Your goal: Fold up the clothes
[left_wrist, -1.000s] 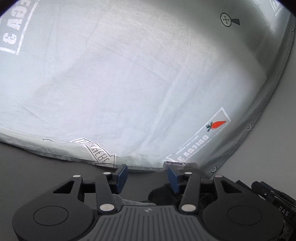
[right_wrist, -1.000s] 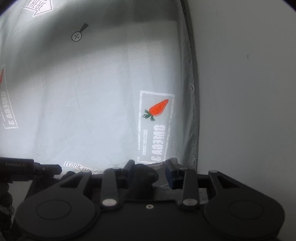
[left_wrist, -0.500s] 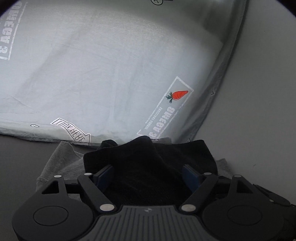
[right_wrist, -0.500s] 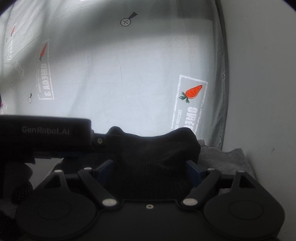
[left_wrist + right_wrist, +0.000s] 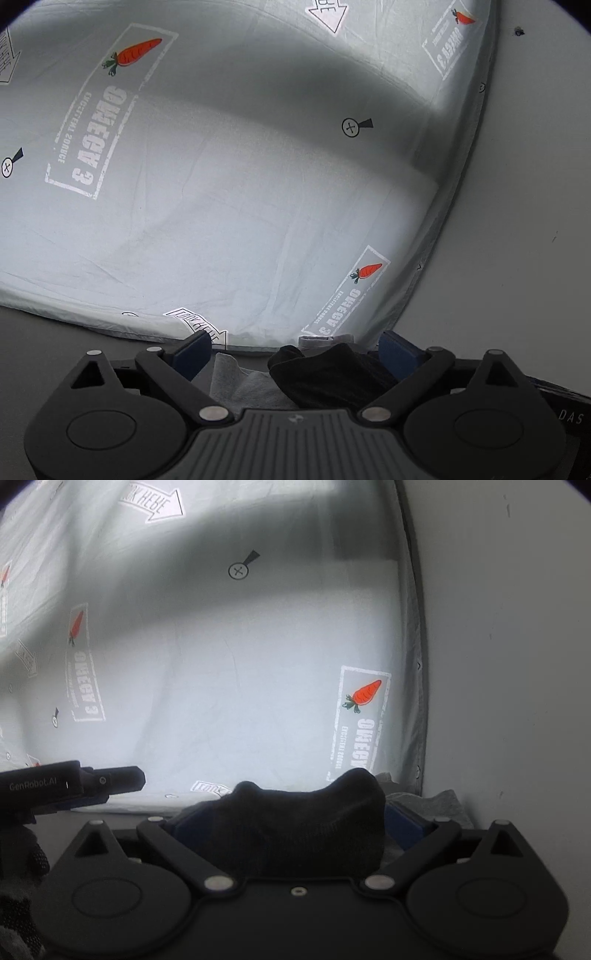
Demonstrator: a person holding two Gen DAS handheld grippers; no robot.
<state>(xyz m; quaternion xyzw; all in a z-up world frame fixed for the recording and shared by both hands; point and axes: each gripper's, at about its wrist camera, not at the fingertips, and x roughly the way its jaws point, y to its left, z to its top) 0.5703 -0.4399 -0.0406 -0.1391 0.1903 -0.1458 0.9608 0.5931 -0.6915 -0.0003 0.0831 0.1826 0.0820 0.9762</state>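
A black knitted garment (image 5: 303, 823) lies bunched on top of a grey garment (image 5: 436, 805) at the near edge of the bed. In the left wrist view the black garment (image 5: 332, 373) and the grey garment (image 5: 236, 384) lie between my spread blue fingers. My left gripper (image 5: 295, 350) is open over them. My right gripper (image 5: 295, 819) is open too, its jaws spread on either side of the black garment. The left gripper's body (image 5: 74, 782) shows at the left of the right wrist view.
A pale sheet (image 5: 221, 206) printed with carrot labels and arrows covers the mattress. Its right edge (image 5: 454, 199) meets a plain white wall (image 5: 524, 221). A dark grey band (image 5: 55, 332) runs along the sheet's near edge.
Both grippers went from nearly closed to wide open a second ago. The left gripper then tilted up, so more sheet shows and the black garment sits lower in view.
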